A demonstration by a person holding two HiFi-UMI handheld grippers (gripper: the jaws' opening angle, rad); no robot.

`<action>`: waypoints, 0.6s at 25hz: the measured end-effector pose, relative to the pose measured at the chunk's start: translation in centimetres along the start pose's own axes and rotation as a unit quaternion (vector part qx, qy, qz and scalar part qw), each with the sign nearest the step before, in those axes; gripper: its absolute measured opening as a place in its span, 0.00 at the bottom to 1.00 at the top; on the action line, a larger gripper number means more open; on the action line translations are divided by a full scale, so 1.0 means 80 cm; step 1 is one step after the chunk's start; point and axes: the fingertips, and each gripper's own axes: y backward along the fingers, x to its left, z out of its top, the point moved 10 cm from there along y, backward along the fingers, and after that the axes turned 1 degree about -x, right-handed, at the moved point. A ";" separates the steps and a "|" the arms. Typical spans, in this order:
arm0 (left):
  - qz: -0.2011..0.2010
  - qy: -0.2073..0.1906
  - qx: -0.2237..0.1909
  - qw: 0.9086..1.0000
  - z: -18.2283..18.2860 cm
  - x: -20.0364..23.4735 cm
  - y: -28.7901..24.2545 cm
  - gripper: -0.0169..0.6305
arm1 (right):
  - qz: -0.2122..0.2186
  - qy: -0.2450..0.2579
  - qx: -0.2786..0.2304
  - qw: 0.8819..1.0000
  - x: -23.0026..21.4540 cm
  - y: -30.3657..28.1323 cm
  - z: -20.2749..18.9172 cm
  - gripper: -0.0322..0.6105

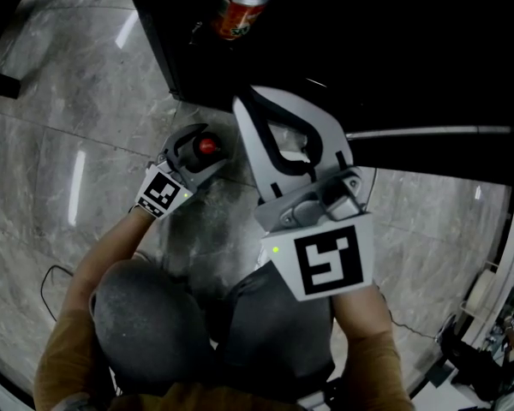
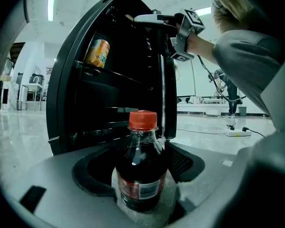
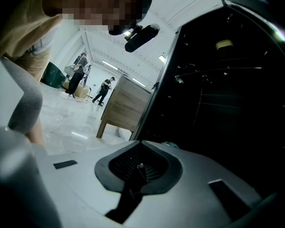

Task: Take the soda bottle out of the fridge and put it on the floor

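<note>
The soda bottle, dark with a red cap, stands upright between the jaws of my left gripper, which is shut on it low over the marble floor. Whether its base touches the floor is hidden. Just behind it the black fridge stands open. My right gripper is higher up, by the fridge front, its jaws closed together with nothing seen between them. From the left gripper view, the right gripper sits near the top of the fridge door.
An orange can stands on a fridge shelf. A wooden table is to the fridge's side, with people far behind it. A power strip and a cable lie on the floor.
</note>
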 end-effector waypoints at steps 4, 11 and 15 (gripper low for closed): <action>0.002 0.002 0.005 1.000 0.004 -0.002 0.004 0.50 | 0.003 -0.011 -0.004 1.000 -0.001 0.000 -0.002 0.05; -0.017 -0.030 -0.008 0.999 0.033 -0.005 0.020 0.50 | -0.004 -0.027 -0.011 1.000 -0.006 -0.005 -0.005 0.05; -0.023 -0.037 -0.024 0.999 0.052 -0.004 0.032 0.47 | -0.012 -0.037 -0.014 0.999 -0.011 -0.010 -0.009 0.05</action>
